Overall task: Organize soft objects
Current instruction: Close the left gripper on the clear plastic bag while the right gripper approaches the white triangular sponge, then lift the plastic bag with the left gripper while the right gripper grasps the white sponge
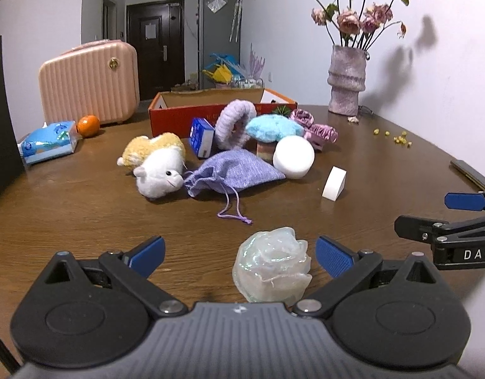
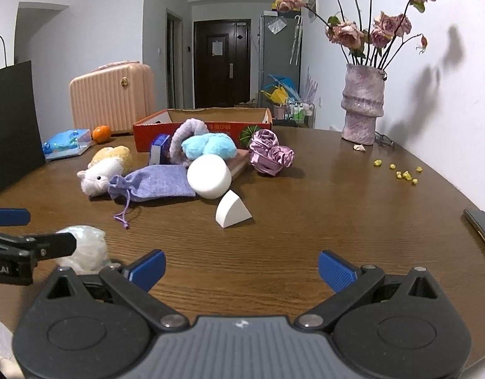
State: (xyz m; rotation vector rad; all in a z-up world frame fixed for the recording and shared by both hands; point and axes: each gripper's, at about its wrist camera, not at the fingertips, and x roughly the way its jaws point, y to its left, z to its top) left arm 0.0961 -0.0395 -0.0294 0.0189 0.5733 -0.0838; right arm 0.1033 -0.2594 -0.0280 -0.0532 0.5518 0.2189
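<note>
At the far left of the brown wooden table [image 1: 84,221] a blue tissue pack [image 1: 48,142] lies flat, with an orange [image 1: 88,125] just beside it and a pink ribbed case [image 1: 89,83] standing upright behind both. Next comes a plush toy [image 1: 157,165], white with a tan back, lying on its side and touching the gathered mouth of a purple drawstring pouch [image 1: 234,172] — whether anything is inside the pouch cannot be told. Behind them sits an open red cardboard box [image 1: 185,112]; its interior shows only bare brown walls from these angles, and the soft things lie outside it, against its front. There a small blue carton [image 1: 201,137] and a purple fuzzy ring [image 1: 233,124] lean, then a light blue fluffy piece [image 1: 272,128], a white round sponge [image 1: 293,157] and a crumpled pink satin cloth [image 1: 318,131]. A white wedge sponge [image 1: 334,183] stands apart in front. Farther right a textured pink vase [image 1: 346,80] holds dried pink roses [image 1: 362,6].

Nearest the cameras, the left gripper [image 1: 240,254] has its blue pads spread wide, released, with an iridescent translucent wad [image 1: 272,268] lying on the table between them, closer to the right pad — not squeezed. The right gripper [image 2: 240,268] is likewise spread, nothing between its fingers, over bare table.
</note>
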